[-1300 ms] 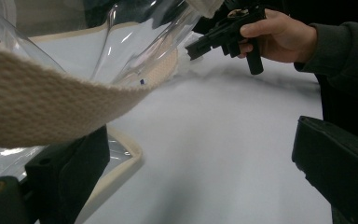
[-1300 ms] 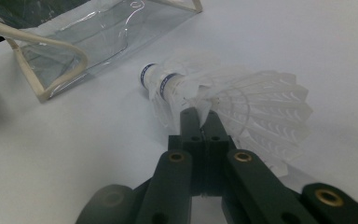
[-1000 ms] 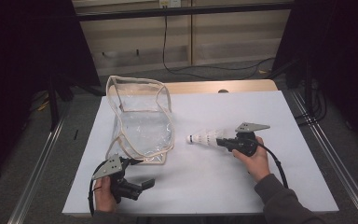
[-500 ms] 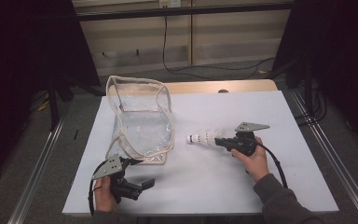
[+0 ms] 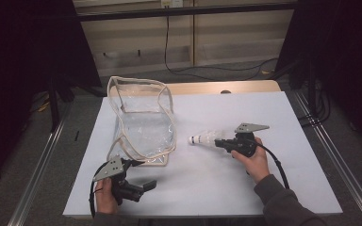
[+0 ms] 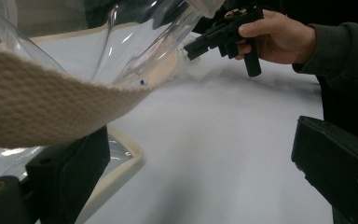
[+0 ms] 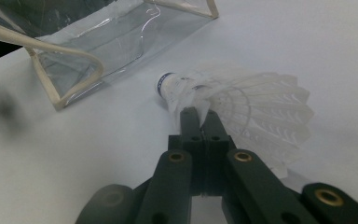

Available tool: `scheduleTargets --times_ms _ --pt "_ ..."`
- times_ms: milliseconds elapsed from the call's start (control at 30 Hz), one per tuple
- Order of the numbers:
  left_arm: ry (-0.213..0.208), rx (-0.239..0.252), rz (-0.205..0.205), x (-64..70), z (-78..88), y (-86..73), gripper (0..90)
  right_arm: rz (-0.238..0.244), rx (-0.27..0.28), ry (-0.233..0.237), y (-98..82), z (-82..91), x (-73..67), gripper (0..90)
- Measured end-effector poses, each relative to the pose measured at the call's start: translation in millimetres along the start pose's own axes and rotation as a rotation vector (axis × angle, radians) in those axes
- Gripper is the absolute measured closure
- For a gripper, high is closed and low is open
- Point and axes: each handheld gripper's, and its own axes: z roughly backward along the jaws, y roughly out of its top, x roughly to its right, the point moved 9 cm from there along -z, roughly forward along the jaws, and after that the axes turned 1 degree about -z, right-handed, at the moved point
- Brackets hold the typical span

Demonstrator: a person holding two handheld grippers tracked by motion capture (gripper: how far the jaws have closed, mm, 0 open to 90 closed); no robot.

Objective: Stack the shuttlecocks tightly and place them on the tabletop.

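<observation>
White table [image 5: 273, 117] takes up the middle of the high view, its wooden edge showing along the far side. Left of centre sits a clear plastic bag [image 5: 143, 127] with cream fabric trim — mouth gaping, walls slumped. In the left gripper view the bag's woven trim [image 6: 37, 112] crosses the left half of the frame right above the left-hand jaw; touching or just in front, hard to say at that blur.

Left gripper [image 5: 143, 186] is at lower left of the high view, just below the bag's near corner, held in the person's left hand [image 5: 104, 197]. Its jaws stand wide apart, one at each bottom corner of its own view, nothing pinched between them.

Right gripper [image 5: 219, 143] sits right of centre in the high view, in the right hand [image 5: 254, 162], pointing left toward the bag. Jaws fully closed on the feather skirt of a white shuttlecock [image 5: 202, 139] — in the right gripper view the shuttlecock [image 7: 242, 112] lies on its side by the table, cork tip with a dark band aimed at the bag's lower corner, near it but apart.
</observation>
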Motion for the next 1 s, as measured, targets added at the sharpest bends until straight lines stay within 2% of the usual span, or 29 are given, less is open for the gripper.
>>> scheduleTargets --times_ms 433,533,733,1000 --pt "0.005 -0.001 -0.002 -0.2 0.3 0.1 4.3 0.006 -0.016 0.001 -3.3 -1.3 -0.6 88.9" --pt "0.005 -0.001 -0.002 -0.2 0.3 0.1 4.3 0.005 -0.025 -0.007 -4.8 -1.2 0.3 83.3" --pt "0.010 -0.001 -0.003 -0.8 0.6 0.2 4.4 0.016 -0.037 -0.010 -6.4 -0.6 -0.9 79.3" --pt "0.010 0.000 -0.001 -0.7 0.4 0.2 4.3 0.014 -0.018 -0.020 -4.9 5.6 1.8 72.3"
